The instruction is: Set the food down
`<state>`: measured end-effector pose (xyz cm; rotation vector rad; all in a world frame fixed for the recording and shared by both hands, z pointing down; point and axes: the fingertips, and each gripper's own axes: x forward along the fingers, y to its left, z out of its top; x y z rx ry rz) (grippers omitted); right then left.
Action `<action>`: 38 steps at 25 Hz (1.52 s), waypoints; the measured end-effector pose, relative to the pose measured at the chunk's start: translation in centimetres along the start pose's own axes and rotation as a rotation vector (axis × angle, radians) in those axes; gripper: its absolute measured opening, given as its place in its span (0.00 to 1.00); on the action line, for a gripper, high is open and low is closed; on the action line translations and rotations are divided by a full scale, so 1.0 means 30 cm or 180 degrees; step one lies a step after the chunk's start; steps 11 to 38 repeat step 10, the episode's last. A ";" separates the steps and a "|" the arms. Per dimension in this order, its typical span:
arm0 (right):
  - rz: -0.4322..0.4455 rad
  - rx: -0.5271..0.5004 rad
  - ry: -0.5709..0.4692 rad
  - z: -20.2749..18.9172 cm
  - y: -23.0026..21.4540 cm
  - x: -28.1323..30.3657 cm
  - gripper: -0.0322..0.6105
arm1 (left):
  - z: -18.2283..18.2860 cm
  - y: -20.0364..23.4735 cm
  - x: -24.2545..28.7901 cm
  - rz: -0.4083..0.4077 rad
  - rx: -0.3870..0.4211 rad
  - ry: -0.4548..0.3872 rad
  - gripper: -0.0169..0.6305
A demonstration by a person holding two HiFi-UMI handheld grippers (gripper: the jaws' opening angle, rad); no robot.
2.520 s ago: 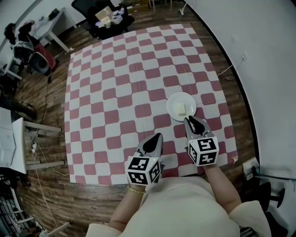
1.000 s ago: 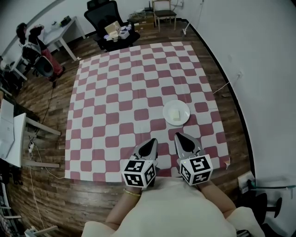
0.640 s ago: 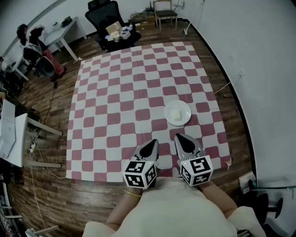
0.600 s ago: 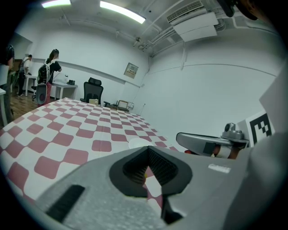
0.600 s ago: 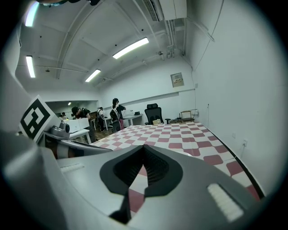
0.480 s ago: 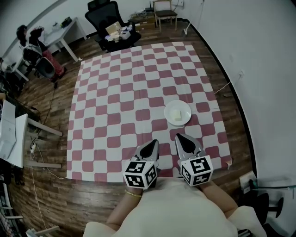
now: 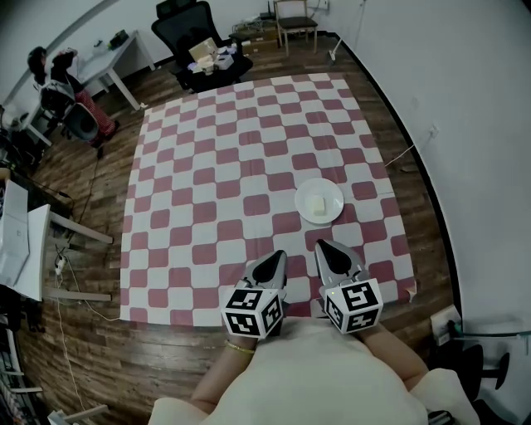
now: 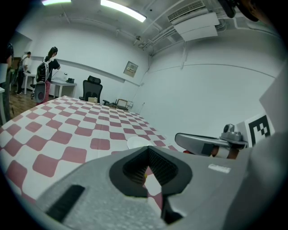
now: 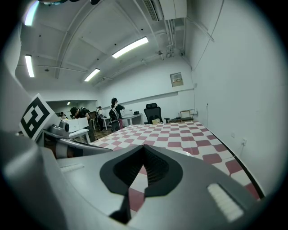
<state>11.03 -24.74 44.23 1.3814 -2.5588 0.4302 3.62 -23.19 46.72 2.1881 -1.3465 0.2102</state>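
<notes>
Food: pale block (image 7: 315,203) lying on the plate, a little left of its middle; neither gripper touches it
Plate: white and round (image 7: 335,194), flat on the cloth, toward the cloth's right side and in its near half
Cloth: red-and-white check (image 7: 216,158), spread flat on the floor
Right gripper: (image 7: 324,246) jaws closed together with nothing between them; held over the near edge of the cloth, tip pointing toward the plate, near it but clear of it
Left gripper: (image 7: 278,256) jaws likewise together and empty; just beside the right gripper, on its left, over the same near edge and pointing across the cloth
Person: cream garment (image 7: 315,373) fills the bottom of the head view; a thin bracelet (image 7: 239,348) shows on the left wrist
Floor: dark wood planks (image 7: 91,191), bare around the cloth on all sides
Beyond the cloth: black office chair (image 7: 192,37) with boxes on its seat just past the far edge; a wooden chair (image 7: 294,18) further right, by the wall
Right side: white wall (image 7: 465,124) running alongside the cloth, with a thin cable (image 7: 403,155) reaching the cloth's edge
Far left: white desk (image 7: 112,48) with people standing at it, too small to describe
</notes>
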 end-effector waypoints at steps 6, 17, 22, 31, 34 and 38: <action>0.0029 -0.0011 0.0025 0.001 0.009 0.002 0.06 | 0.003 -0.004 -0.001 -0.0014 -0.0007 0.0016 0.03; 0.0034 -0.0006 0.0034 -0.002 0.015 0.007 0.06 | 0.002 0.001 -0.003 -0.0020 -0.0003 0.0017 0.03; 0.0034 -0.0006 0.0034 -0.002 0.015 0.007 0.06 | 0.002 0.001 -0.003 -0.0020 -0.0003 0.0017 0.03; 0.0034 -0.0006 0.0034 -0.002 0.015 0.007 0.06 | 0.002 0.001 -0.003 -0.0020 -0.0003 0.0017 0.03; 0.0034 -0.0006 0.0034 -0.002 0.015 0.007 0.06 | 0.002 0.001 -0.003 -0.0020 -0.0003 0.0017 0.03; 0.0034 -0.0006 0.0034 -0.002 0.015 0.007 0.06 | 0.002 0.001 -0.003 -0.0020 -0.0003 0.0017 0.03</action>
